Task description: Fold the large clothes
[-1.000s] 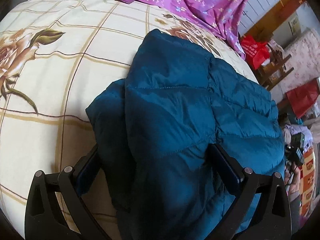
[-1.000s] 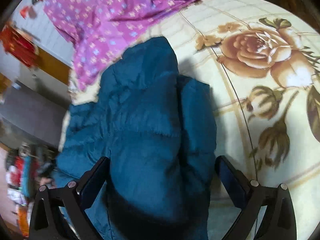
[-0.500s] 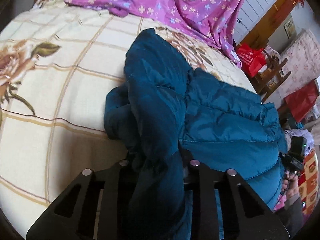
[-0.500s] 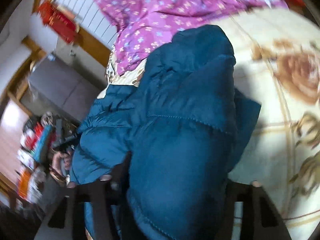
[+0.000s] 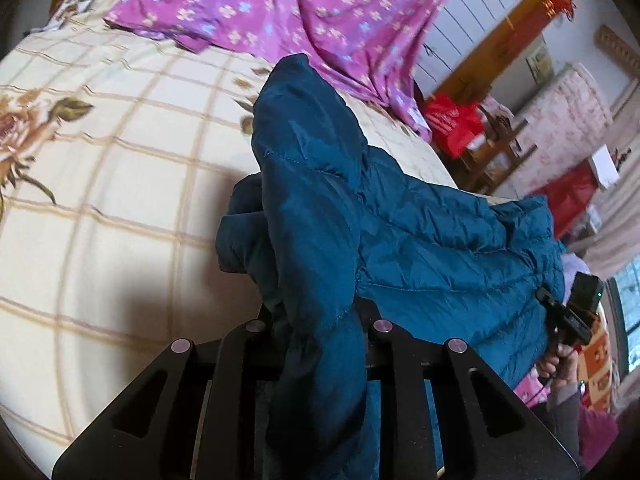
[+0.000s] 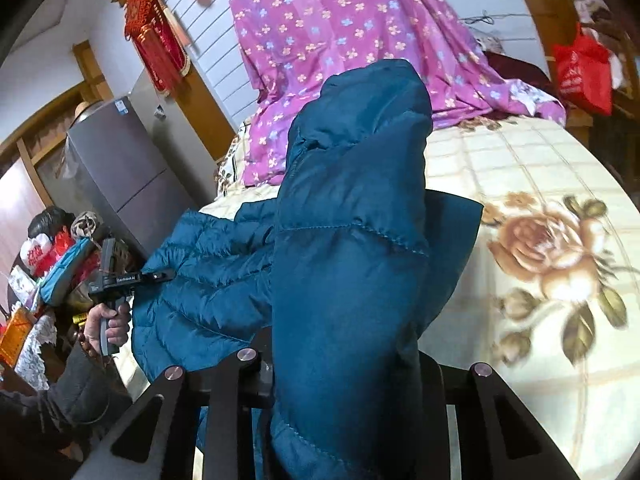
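A teal quilted down jacket [image 5: 420, 240] lies on the cream floral bedsheet [image 5: 100, 200]. My left gripper [image 5: 320, 320] is shut on a bunched edge of the jacket and holds it raised off the bed. My right gripper [image 6: 340, 360] is shut on the opposite edge of the jacket [image 6: 352, 220], also raised. The fabric hangs between the jaws and hides the fingertips. The jacket's middle sags toward the bed between the two grips. The right gripper also shows at the right edge of the left wrist view [image 5: 576, 312], and the left gripper in the right wrist view [image 6: 120, 276].
A purple flowered sheet [image 5: 320, 12] is heaped at the head of the bed. A grey fridge [image 6: 120, 176], red bags [image 5: 452, 124] and cluttered furniture stand beside the bed. The bedsheet [image 6: 540, 240] stretches wide past the jacket.
Both grippers closed on the jacket edges, then lifted them up off the bed. The jacket now hangs bunched between the two grips instead of lying flat.
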The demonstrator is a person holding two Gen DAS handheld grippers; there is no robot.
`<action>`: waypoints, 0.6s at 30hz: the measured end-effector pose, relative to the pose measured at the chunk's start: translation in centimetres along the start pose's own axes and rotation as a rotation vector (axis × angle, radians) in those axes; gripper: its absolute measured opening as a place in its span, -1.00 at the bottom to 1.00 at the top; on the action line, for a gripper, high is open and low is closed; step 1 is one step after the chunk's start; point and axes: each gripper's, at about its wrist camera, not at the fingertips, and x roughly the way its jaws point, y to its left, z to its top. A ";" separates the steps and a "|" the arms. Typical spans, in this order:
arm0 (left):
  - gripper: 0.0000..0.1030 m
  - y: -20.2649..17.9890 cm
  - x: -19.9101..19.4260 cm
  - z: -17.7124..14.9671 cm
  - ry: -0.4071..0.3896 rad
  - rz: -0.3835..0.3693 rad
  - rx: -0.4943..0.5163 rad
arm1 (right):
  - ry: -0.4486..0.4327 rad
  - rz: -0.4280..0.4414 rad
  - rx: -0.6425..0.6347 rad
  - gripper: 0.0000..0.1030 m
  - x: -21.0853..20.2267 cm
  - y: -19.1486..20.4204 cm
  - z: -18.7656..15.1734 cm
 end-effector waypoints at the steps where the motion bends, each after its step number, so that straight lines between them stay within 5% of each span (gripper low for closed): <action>1: -0.65 -0.3 0.2 -0.4 0.012 0.004 0.004 | 0.005 -0.002 0.006 -0.40 -0.3 -0.4 -0.4; 4: -0.45 0.3 1.7 -1.1 0.061 0.064 -0.009 | 0.060 0.016 0.089 -0.24 -0.1 -3.0 -2.6; 7: -0.07 1.4 3.3 -1.5 0.120 0.159 -0.046 | 0.147 -0.048 0.278 0.27 2.3 -6.7 -4.6; 12: -0.03 1.1 1.3 -1.4 0.066 0.207 -0.025 | 0.049 -0.085 0.540 0.30 0.6 -9.4 -4.5; 18: -0.03 1.7 -2.2 0.0 -0.119 0.247 -0.064 | -0.065 -0.351 0.429 0.30 -2.5 -4.7 -2.3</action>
